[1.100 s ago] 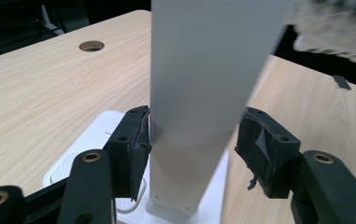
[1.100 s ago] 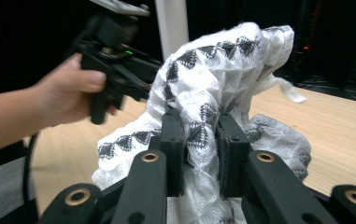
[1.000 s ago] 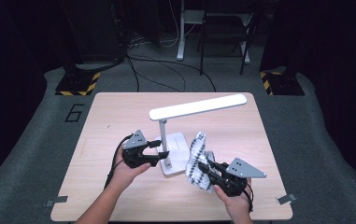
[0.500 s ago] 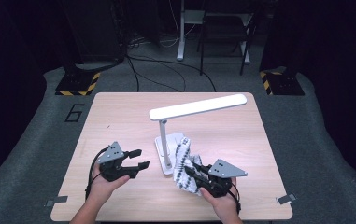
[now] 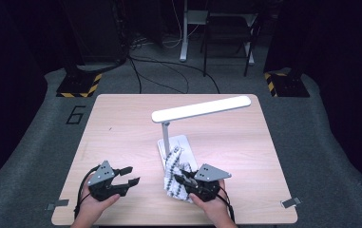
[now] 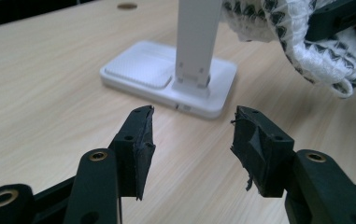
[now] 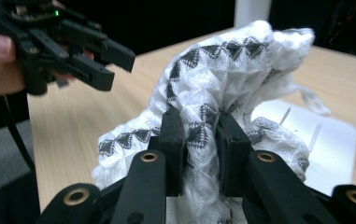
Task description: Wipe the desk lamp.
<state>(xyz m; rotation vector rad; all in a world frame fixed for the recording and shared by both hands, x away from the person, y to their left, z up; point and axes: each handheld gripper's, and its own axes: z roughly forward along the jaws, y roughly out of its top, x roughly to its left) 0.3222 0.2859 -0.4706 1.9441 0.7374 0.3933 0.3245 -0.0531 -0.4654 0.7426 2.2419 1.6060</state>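
The wooden table (image 5: 121, 123) carries a white desk lamp (image 5: 200, 109) whose flat base (image 5: 183, 145) lies near the middle. A white cloth with black triangles (image 5: 173, 171) runs lengthwise from that base toward the near edge, bunched and lifted. The right gripper (image 5: 184, 179) is clenched on the cloth's near end. The left gripper (image 5: 130, 175), well apart to the left, has just been narrowing its jaws, nothing between them.
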